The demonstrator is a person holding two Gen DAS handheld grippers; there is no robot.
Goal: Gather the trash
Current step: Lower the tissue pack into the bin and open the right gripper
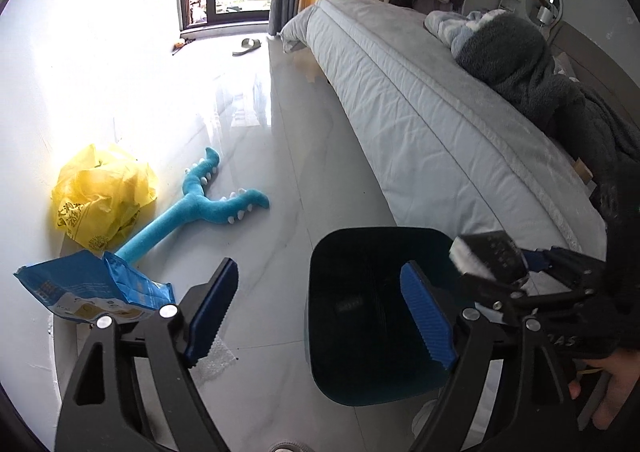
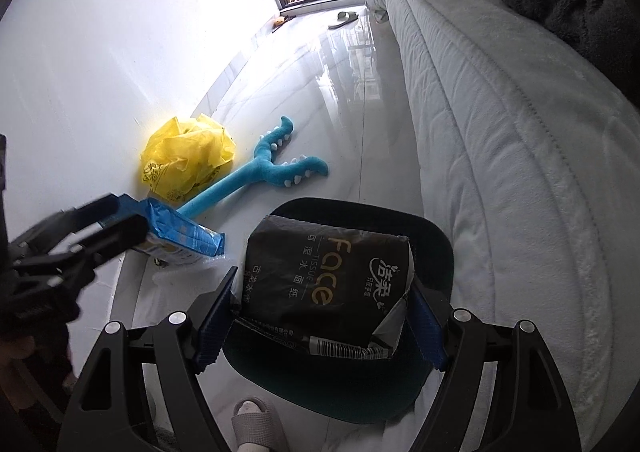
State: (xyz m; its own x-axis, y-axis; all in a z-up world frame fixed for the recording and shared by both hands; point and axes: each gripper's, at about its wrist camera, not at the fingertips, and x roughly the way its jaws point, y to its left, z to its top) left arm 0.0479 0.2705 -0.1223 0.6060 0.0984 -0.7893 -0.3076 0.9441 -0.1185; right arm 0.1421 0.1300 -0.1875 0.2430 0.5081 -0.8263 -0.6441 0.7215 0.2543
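Black tissue pack [image 2: 324, 284] sat clamped in the right tongs [image 2: 320, 326] above the dark bin [image 2: 436, 248]; left tongs [image 1: 320, 316] gaped empty. Blue wrapper [image 1: 96, 288] and yellow bag [image 1: 102, 196] remained on the floor [image 1: 280, 156].

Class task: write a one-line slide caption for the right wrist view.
Right gripper holds a black tissue pack above the dark bin.

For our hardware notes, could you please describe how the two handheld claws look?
Both the left claw and right claw are matte black angular frames with triangular cutouts, round silver bolts, and ribbed blue pads on the fingers. A dark fuzzy sleeve covers the right arm.
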